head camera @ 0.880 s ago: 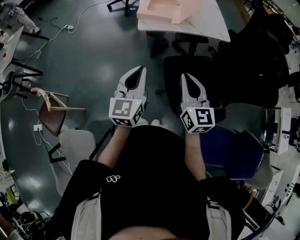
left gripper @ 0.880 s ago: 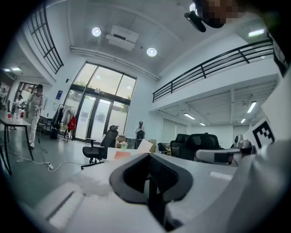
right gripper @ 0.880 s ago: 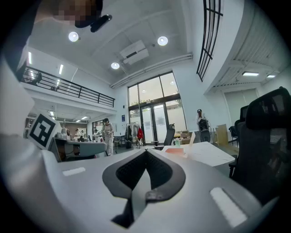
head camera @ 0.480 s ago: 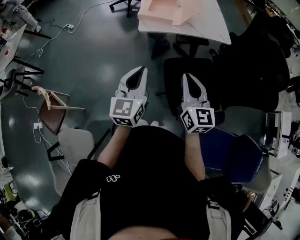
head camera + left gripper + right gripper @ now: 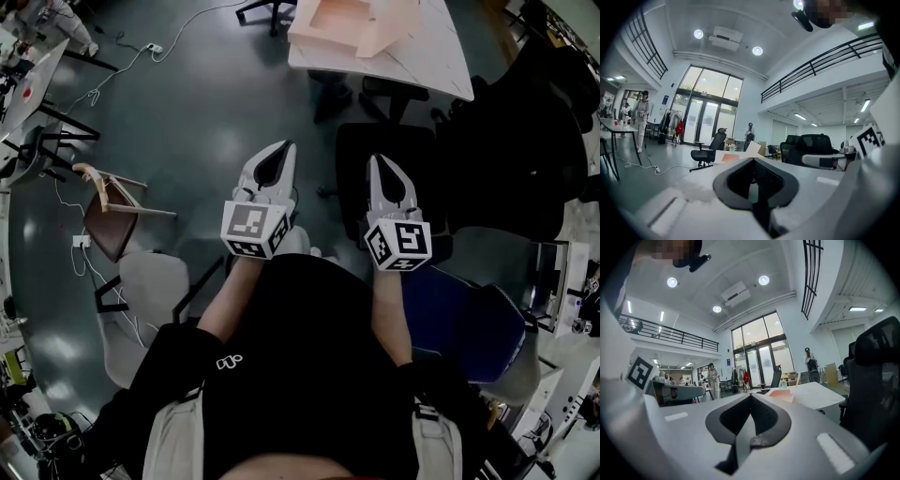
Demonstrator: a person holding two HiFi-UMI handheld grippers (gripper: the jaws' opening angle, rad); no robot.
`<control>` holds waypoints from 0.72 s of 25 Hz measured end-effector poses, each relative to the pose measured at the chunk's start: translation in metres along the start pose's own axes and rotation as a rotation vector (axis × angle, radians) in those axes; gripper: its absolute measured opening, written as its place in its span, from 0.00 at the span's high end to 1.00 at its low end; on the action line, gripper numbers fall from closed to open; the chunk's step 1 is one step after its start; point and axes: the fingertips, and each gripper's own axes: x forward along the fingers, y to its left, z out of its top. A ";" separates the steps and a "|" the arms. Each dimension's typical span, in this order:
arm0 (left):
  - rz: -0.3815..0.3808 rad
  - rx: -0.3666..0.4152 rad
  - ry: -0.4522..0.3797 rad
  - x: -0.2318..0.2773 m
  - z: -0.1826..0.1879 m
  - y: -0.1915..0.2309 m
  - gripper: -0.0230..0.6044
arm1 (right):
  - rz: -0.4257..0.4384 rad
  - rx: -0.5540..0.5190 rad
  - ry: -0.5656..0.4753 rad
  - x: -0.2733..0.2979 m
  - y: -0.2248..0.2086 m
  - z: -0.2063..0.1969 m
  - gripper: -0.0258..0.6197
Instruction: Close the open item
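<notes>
White left gripper (image 5: 284, 147) and right gripper (image 5: 376, 160) are hovering side by side, jaws together, empty; a pinkish box (image 5: 349, 23) is sitting far ahead.

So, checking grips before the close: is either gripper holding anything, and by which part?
Nothing is held. The left gripper and the right gripper both show jaws shut together with nothing between them.

The pink open box (image 5: 342, 23) was cut off by the head view's top edge, so its far side went unseen. In the left gripper view it was small and half hidden behind the left gripper (image 5: 752, 161). The right gripper (image 5: 379, 161) covered part of the black office chair (image 5: 422, 159). A standing person (image 5: 642, 115) was too small for detail.
</notes>
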 end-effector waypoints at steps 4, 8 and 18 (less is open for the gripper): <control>-0.004 0.004 -0.009 0.011 0.005 0.001 0.98 | -0.005 -0.002 -0.006 0.007 -0.010 0.005 0.96; -0.016 0.009 -0.006 0.024 0.005 0.005 0.98 | -0.022 0.002 -0.008 0.020 -0.022 0.005 0.96; -0.038 -0.006 -0.026 0.106 0.004 0.057 0.98 | -0.043 -0.020 -0.007 0.105 -0.056 -0.002 0.96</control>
